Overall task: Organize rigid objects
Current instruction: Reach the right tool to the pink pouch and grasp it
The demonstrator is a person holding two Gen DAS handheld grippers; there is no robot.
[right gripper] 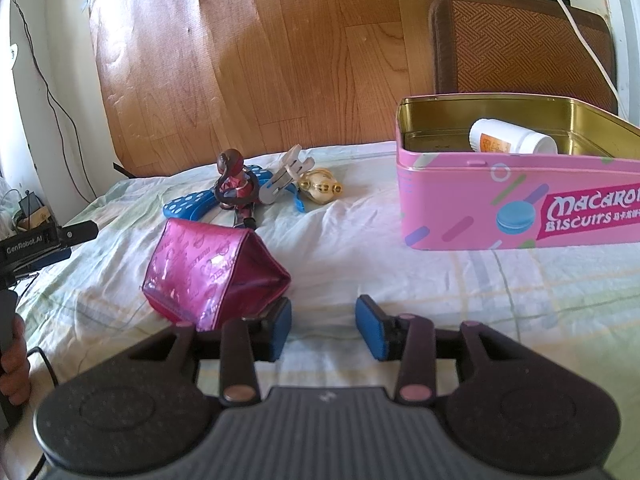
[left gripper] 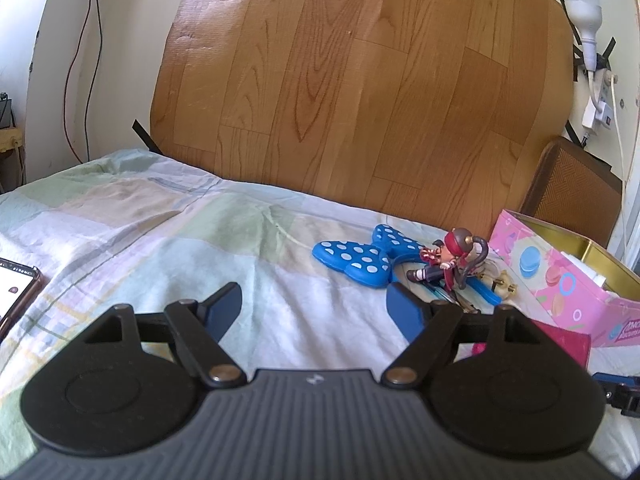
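while the white bottle (right gripper: 512, 142) lies inside the pink biscuit tin (right gripper: 472, 204), your pink wallet (right gripper: 212, 276) sits just left of your right gripper (right gripper: 324, 330), released and empty; your left gripper (left gripper: 314, 312) gapes empty too.

left tongs (left gripper: 314, 312) agape, empty | right tongs (right gripper: 323, 330) parted, empty, angled downward

Bedsheet (left gripper: 160, 232): pale checked cloth, wrinkled, spread beneath the gripper. Wood-grain sheet (left gripper: 360, 80): leaning upright against the wall, ahead of the gripper. Woven brown panel (right gripper: 520, 44): upright, ahead and right. Phone (left gripper: 16, 292): lying on the sheet at far left, screen lit. Bulb in socket (left gripper: 582, 8): on the wall, upper right. Cables (left gripper: 76, 80): hanging, upper left.
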